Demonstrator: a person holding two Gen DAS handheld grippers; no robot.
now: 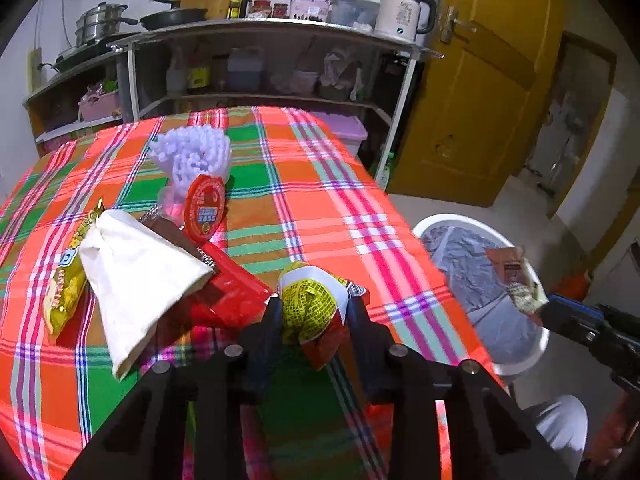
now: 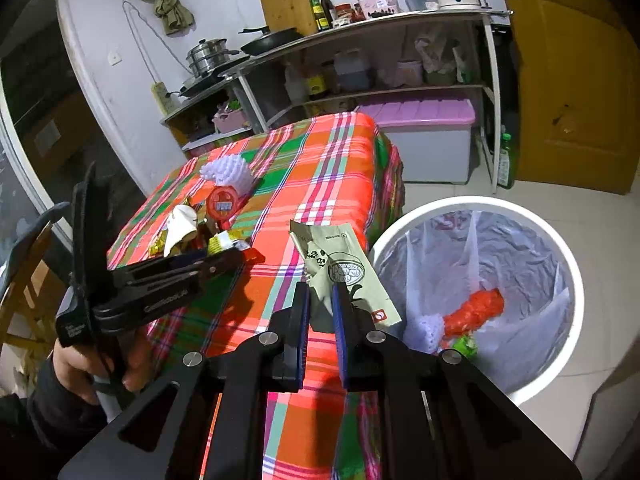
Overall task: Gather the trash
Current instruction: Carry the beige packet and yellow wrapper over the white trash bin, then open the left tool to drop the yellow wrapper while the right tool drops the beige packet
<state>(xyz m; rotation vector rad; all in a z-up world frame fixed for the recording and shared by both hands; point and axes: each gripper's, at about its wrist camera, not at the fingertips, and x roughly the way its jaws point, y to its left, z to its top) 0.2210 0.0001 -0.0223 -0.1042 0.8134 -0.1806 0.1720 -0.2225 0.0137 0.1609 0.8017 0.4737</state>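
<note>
Left claw grips yellow-label wrapper, writing unreadable.

The white paper sheet hides most of the red packet and part of the yellow snack bag near the tablecloth's left edge. Print on the round red lid is too small to read. The bin's far side is cut off behind the right gripper.
</note>
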